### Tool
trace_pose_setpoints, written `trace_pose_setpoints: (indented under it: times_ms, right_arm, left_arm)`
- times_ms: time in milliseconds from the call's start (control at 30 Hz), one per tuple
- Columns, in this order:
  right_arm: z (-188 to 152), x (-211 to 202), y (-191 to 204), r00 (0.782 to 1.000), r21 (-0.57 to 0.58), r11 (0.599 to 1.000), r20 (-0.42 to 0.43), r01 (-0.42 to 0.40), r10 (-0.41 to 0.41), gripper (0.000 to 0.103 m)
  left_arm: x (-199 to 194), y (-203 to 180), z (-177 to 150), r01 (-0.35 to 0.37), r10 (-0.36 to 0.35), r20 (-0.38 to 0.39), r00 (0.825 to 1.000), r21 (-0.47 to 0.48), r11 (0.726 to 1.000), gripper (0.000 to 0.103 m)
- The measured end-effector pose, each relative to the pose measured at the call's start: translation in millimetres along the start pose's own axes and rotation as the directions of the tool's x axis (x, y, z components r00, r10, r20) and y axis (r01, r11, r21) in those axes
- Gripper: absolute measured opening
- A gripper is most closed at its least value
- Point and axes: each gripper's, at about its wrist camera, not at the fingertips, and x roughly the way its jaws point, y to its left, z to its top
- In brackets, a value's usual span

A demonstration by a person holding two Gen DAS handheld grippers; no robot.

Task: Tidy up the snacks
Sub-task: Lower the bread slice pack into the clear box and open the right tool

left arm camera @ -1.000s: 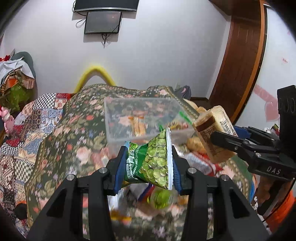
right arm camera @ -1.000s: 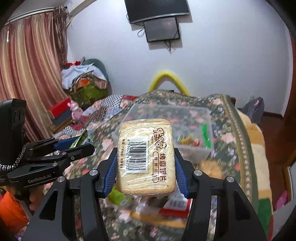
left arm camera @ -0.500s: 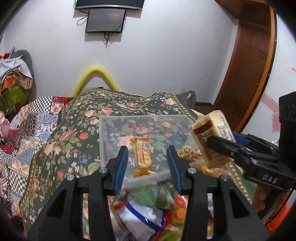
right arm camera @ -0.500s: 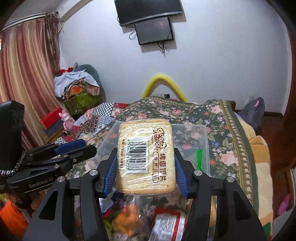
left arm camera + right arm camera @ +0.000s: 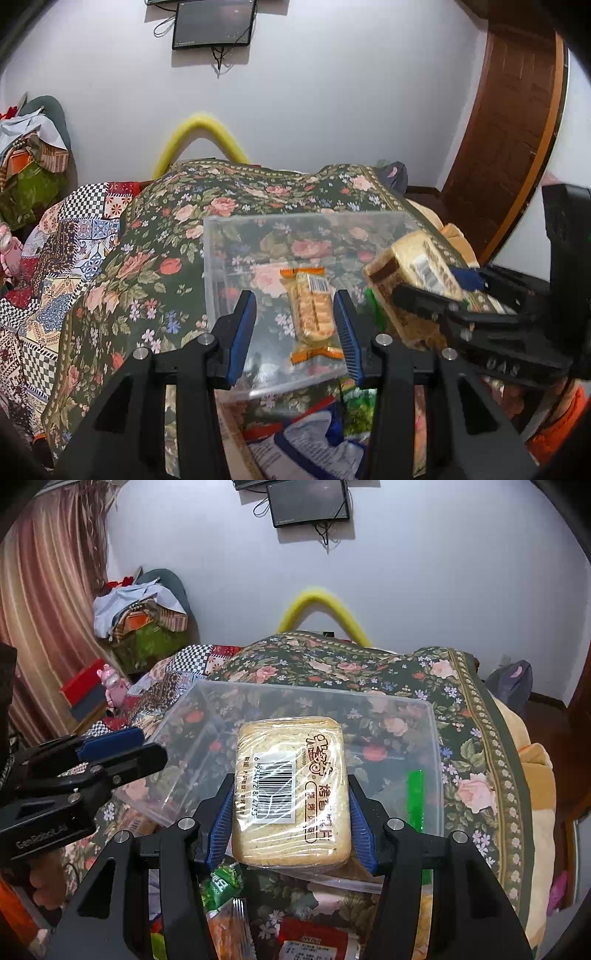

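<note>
My right gripper (image 5: 291, 812) is shut on a wrapped pack of toast slices (image 5: 291, 790) and holds it over the near edge of a clear plastic bin (image 5: 436, 753). The pack also shows in the left wrist view (image 5: 410, 273). My left gripper (image 5: 295, 332) is open and empty above the bin's near wall (image 5: 295, 384). An orange-ended biscuit pack (image 5: 310, 314) lies inside the bin, seen between my left fingers. A green stick snack (image 5: 415, 797) lies in the bin at the right.
Several loose snack packets lie on the floral cloth in front of the bin: a blue and white bag (image 5: 314, 450), a green pea pack (image 5: 221, 886), a red pack (image 5: 314, 941). A wooden door (image 5: 506, 122) stands at the right. Clothes are piled far left (image 5: 140, 620).
My left gripper let go of the green pea pack, opened, and moved forward over the bin. My right gripper carried the toast pack forward toward the bin.
</note>
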Motion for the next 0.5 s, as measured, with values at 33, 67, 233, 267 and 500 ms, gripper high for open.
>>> trace_pose_setpoints:
  times_ms: [33,67,233,267,500]
  right_arm:
    - [-1,-3,0,1.000,0.003,1.000,0.003,-0.003,0.003,0.052]
    - [0,-3,-2,1.000,0.006,1.000,0.003,-0.008,0.008,0.052]
    - [1,-2,0,1.000,-0.009,1.000,-0.010,0.004,-0.004,0.052]
    - [3,-1,1,1.000,-0.012,1.000,-0.014,0.007,-0.007,0.052]
    - [10,16,3,0.998,-0.017,1.000,-0.069,0.008,-0.009,0.052]
  left_arm:
    - [-1,0,-3,0.000,0.000,-0.008,1.000,0.010,1.000,0.045]
    - [-4,0,-8,-0.001,0.001,-0.021,1.000,0.027,1.000,0.046]
    - [-14,-1,-35,0.012,-0.007,-0.090,0.996,0.058,0.998,0.061]
    - [-15,-2,-39,0.010,-0.004,-0.102,0.995,0.060,0.998,0.061]
    - [-12,-3,-70,0.023,-0.013,-0.179,0.984,0.054,0.998,0.062]
